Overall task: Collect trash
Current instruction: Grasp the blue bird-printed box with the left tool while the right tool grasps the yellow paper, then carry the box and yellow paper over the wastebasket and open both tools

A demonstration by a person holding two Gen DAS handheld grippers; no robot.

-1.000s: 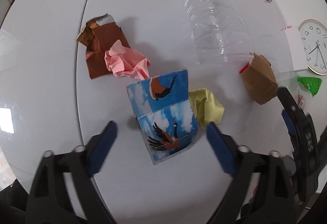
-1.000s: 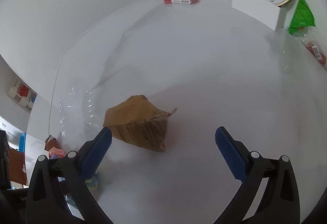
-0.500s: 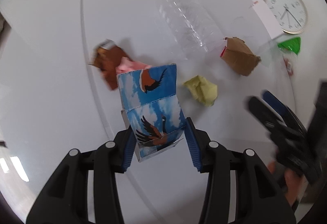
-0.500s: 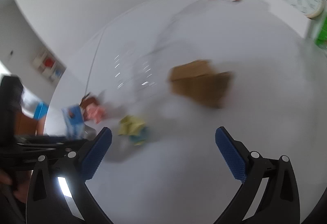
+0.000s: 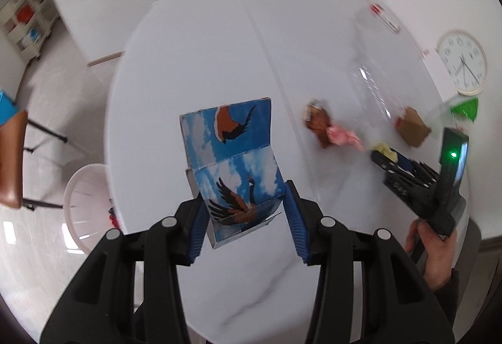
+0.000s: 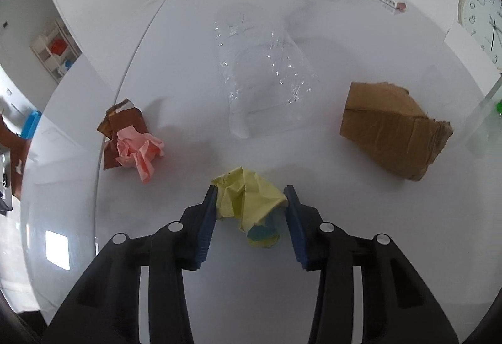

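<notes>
**Two grips on paper trash**

We hold a blue carton (image 5: 232, 162), printed with clouds and brown birds, clamped in the left gripper (image 5: 246, 218) above the white round table (image 5: 188, 61). Our right gripper (image 6: 251, 218) is closing on a crumpled yellow paper ball (image 6: 248, 196) lying on the table, its pads touching both sides. Nearby lie pink crumpled paper (image 6: 138, 149), a clear ribbed plastic bottle (image 6: 263, 83) and a torn cardboard box (image 6: 392, 133). No writing is legible.

wall clock (image 5: 463, 61) leaning at table's far right edge | white card (image 6: 470, 49) upright just in front of clock | round white table (image 5: 219, 30) with marbled top | brown chair (image 5: 11, 158) on floor at left | shelf unit (image 6: 55, 49) by far wall
</notes>
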